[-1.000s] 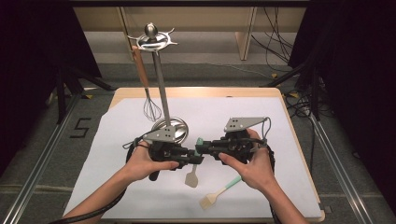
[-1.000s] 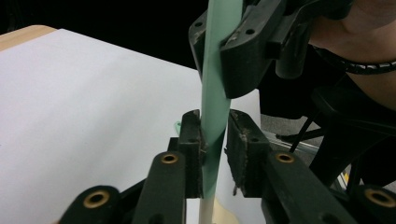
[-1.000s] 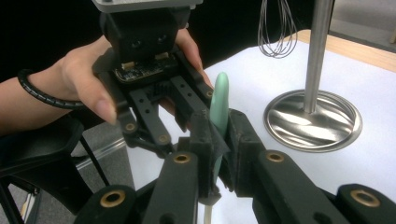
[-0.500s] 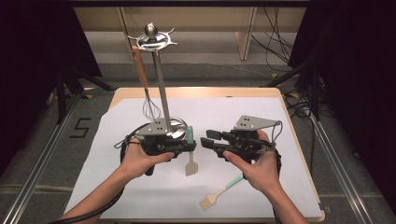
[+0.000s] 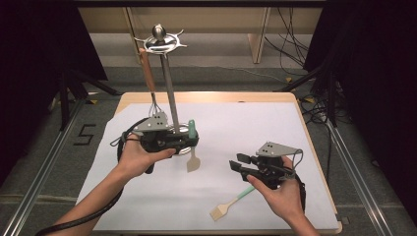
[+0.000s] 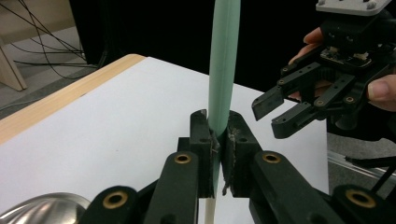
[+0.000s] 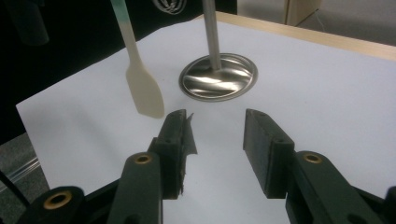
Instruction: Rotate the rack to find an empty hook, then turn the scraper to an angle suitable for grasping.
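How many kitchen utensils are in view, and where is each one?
3: a whisk hanging on the stand, a spatula held upright by the left gripper, and a brush lying on the table.

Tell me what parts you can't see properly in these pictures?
- Spatula: in the left gripper view its top runs off the upper edge, and the left gripper covers its blade.
- Whisk: in the high view its wires sit behind that gripper.
- Pastry brush: its handle end is tucked under the right hand.
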`<state>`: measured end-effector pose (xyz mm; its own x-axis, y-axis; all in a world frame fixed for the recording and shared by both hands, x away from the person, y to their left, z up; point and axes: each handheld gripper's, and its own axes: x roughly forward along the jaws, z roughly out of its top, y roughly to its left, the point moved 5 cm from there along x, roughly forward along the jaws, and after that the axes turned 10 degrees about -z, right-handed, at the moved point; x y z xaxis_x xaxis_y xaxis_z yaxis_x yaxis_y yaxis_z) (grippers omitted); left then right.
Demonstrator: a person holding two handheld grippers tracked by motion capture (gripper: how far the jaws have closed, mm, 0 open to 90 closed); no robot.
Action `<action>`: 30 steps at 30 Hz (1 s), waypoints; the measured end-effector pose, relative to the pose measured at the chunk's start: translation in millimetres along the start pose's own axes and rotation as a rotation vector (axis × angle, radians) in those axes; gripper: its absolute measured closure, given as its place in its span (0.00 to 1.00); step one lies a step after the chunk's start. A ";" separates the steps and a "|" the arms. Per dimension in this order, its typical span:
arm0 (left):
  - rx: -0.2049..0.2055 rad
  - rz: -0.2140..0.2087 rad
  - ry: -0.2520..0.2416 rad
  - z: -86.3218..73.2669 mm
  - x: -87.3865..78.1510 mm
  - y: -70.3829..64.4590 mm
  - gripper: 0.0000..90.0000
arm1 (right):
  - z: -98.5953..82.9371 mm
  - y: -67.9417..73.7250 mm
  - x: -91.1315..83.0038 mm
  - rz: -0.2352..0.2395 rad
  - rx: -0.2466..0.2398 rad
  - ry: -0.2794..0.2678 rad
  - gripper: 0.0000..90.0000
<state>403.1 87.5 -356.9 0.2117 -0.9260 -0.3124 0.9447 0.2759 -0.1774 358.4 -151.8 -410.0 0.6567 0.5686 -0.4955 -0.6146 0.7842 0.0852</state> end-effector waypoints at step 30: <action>0.017 0.108 -0.014 39.6 -24.3 24.0 0.92 | -10.0 -5.4 -8.9 -0.043 0.088 -0.041 0.66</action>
<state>430.6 106.4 -316.6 0.3163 -0.8945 -0.3159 0.9202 0.3703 -0.1273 351.5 -163.6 -414.7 0.7003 0.5418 -0.4648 -0.5455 0.8261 0.1412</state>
